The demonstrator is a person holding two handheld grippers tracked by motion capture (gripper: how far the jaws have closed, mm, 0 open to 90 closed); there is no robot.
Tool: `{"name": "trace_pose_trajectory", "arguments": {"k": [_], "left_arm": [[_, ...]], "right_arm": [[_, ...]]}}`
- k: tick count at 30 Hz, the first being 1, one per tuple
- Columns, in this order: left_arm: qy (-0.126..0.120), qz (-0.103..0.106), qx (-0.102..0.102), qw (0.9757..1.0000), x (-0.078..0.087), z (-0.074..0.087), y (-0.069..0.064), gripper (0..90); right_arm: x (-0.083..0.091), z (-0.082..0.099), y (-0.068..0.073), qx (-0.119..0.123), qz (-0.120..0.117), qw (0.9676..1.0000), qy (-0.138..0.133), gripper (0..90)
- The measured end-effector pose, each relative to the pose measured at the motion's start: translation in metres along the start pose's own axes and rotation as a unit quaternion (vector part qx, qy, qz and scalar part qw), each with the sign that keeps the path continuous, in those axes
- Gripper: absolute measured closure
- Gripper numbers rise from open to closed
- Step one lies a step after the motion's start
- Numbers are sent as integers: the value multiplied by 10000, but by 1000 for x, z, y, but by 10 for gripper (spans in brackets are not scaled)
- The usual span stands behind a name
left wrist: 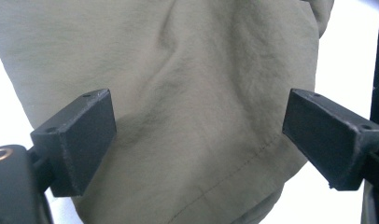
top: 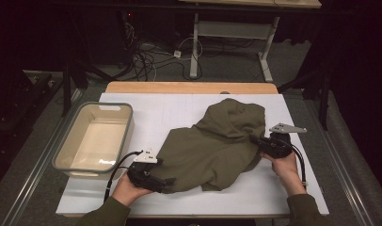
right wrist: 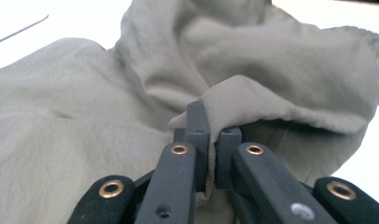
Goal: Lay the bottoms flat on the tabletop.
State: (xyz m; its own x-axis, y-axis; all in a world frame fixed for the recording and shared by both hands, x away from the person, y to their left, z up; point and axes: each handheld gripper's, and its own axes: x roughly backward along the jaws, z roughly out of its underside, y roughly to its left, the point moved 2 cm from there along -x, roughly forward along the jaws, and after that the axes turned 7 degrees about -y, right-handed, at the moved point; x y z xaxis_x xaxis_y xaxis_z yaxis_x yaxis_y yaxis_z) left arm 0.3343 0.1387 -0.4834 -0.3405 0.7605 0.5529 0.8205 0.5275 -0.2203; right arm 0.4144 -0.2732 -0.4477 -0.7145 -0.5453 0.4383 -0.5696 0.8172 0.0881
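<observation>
The olive garment (top: 217,143) lies crumpled on the white table cover (top: 179,110), right of centre. An empty beige bin (top: 96,137) stands at the table's left edge, well apart from the cloth.

From the high view you can place both tools. Your left gripper (top: 169,181) sits at the garment's lower left corner, and your right gripper (top: 253,139) meets its right edge. Jaw state is hard to read there, because both tools appear small and dark against the cloth.

The left gripper view supplies the missing detail for that side. The left gripper (left wrist: 199,133) has its jaws spread wide, with the garment (left wrist: 197,93) lying flat between and beyond them. Neither pad presses on the fabric. A stitched hem runs diagonally near the lower right pad.

The right gripper view settles the other side. The right gripper (right wrist: 214,140) has its jaws pressed together on a raised fold of the garment (right wrist: 281,60). The pinched edge comes up between the pads and curls over them to the right.
</observation>
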Motion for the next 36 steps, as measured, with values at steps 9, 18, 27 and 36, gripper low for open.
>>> {"name": "trace_pose_trajectory", "arguments": {"k": [9,18,27,36], "left_arm": [[-6,-3,3,10000,1,0,0,91],[-13,0,-7,10000,1,0,-1,91],[-15,-7,3,10000,1,0,-1,91],[-19,-9,2,10000,2,0,0,91]], "right_arm": [[-16,-23,11,135,-79,9997,-187,890],[-22,-38,23,287,-201,9990,-282,890],[-24,-53,40,408,-416,9972,-466,890],[-30,-65,62,592,-683,9943,-564,890]]}}
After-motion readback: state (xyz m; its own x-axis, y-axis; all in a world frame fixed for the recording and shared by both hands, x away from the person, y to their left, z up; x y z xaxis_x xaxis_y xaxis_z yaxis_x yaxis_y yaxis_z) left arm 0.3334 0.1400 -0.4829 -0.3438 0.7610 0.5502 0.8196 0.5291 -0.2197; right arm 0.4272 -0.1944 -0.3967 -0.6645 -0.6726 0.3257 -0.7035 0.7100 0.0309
